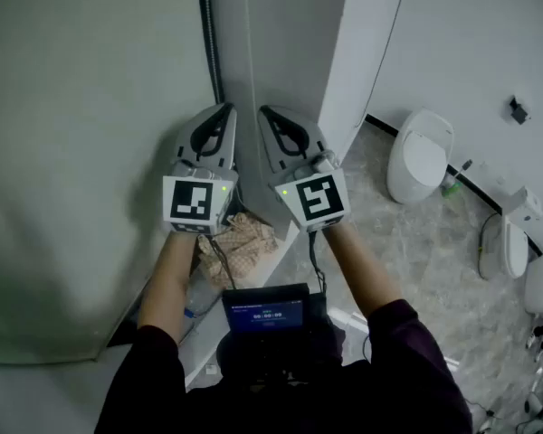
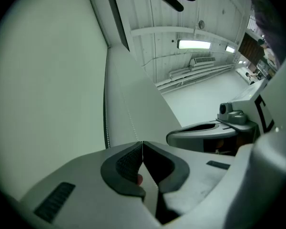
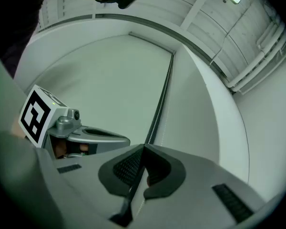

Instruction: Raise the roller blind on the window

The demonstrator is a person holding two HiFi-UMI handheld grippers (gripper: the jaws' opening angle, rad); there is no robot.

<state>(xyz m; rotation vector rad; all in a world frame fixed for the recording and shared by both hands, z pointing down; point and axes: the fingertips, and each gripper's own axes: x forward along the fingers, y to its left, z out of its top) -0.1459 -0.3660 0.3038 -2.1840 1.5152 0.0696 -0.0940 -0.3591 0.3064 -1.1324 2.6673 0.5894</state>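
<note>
1. Progress check: we'd call this basically 0 done. The roller blind [image 1: 81,152] is the big pale sheet filling the left of the head view. Its bottom edge sits way down low in that view, so the window looks fully covered.
2. Left gripper [image 1: 226,108]: clenched, with the 2 jaws meeting at the tips in its own view. A pale dotted line [image 2: 128,113] runs right down to those tips. We can't tell if it's a cord being pinched or just something behind them.
3. Right gripper [image 1: 264,112]: also closed tip to tip. It sits just beside the left one, and both tilt up a bit at the blind's right edge.
4. The dark bead chain [image 1: 211,34] hangs along that edge and ends near the left gripper's tips in the head view. In the right gripper view it lines up with the jaws. Grabbed or not, no clue.
5. What's left, we reckon, is pretty much everything. We'd need a sure hold on the chain, then pull until the blind rolls up.
</note>
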